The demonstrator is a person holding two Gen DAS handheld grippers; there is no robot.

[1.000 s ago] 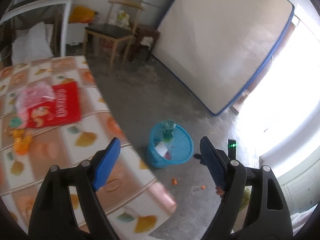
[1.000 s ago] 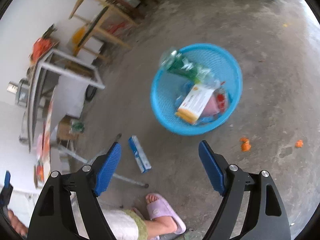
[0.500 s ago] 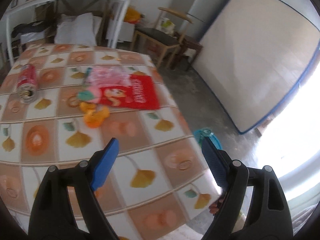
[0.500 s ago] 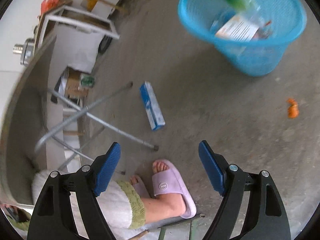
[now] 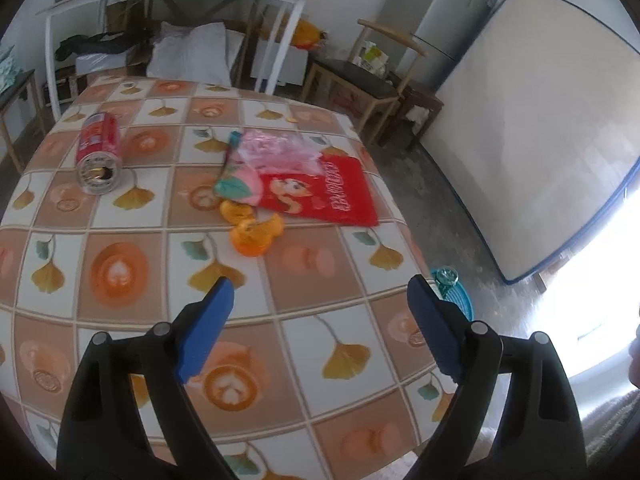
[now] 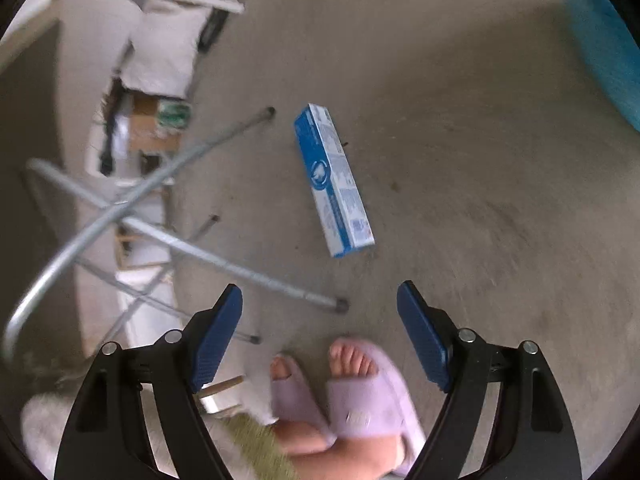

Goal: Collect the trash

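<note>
Left tool (image 5: 320,296) open above table (image 5: 120,320); can (image 5: 98,152), red packet (image 5: 320,192), possibly peel (image 5: 252,232).

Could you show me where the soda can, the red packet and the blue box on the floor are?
Soda can (image 5: 98,152): left wrist view, on its red side.
Red packet (image 5: 320,192): left wrist view, on its printed face.
Blue box (image 6: 334,180): right wrist view, middle of its top face.

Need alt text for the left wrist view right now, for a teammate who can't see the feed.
The open left gripper hovers over a tiled-pattern table holding trash: a tipped red can, orange peel, a red snack packet and a pink plastic bag. A blue basket peeks past the table's right edge.
</note>
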